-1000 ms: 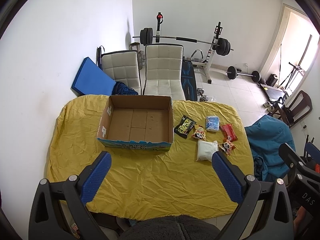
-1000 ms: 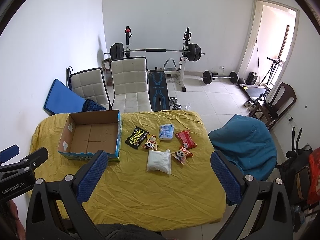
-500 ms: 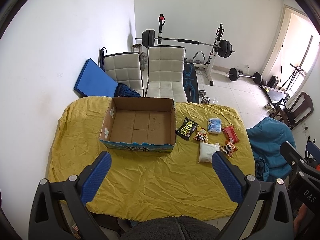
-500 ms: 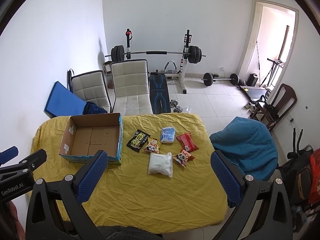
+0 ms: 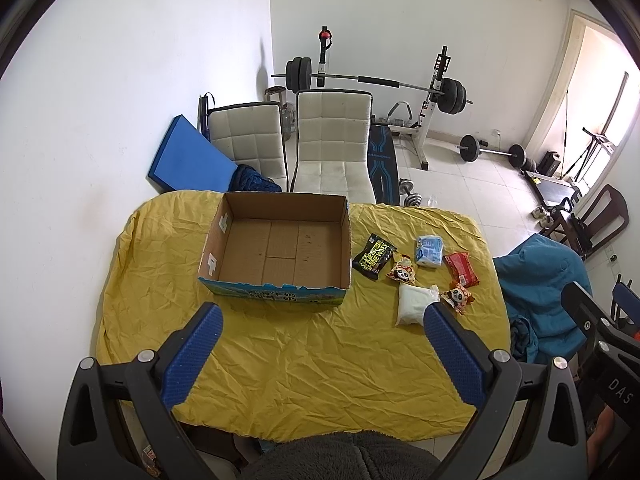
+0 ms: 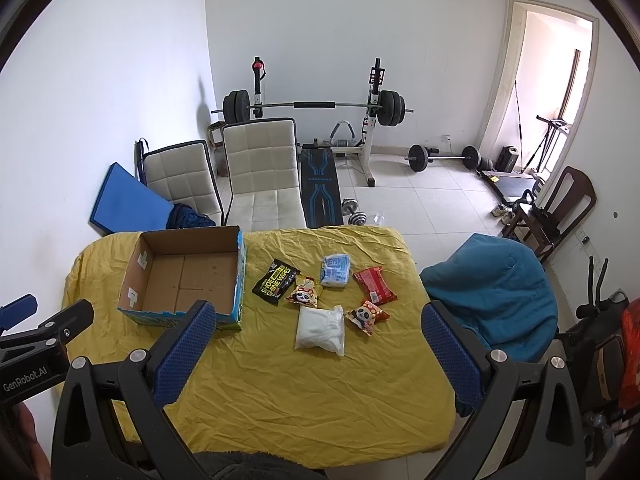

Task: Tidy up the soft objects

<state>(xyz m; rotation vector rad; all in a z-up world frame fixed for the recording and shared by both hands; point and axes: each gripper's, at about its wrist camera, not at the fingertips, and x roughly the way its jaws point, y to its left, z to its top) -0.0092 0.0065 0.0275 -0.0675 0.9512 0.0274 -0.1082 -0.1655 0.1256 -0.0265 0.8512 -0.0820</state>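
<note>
An empty open cardboard box [image 5: 280,252] [image 6: 184,280] sits on the yellow-covered table [image 5: 300,352] [image 6: 300,380]. To its right lie several soft packets: a black wipes pack [image 5: 373,256] [image 6: 275,287], two panda snack bags [image 5: 402,272] [image 6: 366,315], a light blue tissue pack [image 5: 429,250] [image 6: 335,271], a red pack [image 5: 461,269] [image 6: 375,285] and a white bag [image 5: 414,304] [image 6: 321,329]. My left gripper [image 5: 322,314] and right gripper [image 6: 318,314] are both open and empty, held high above the table's near side.
Two white chairs [image 5: 328,148] stand behind the table, with a blue mat [image 5: 188,160] against the wall and a weight bench with barbell [image 6: 316,108] beyond. A chair draped in blue cloth [image 6: 492,292] stands at the table's right.
Both grippers have drawn slightly back and up, so the table and packets sit a little lower in both views. Both grippers stay open and empty.
</note>
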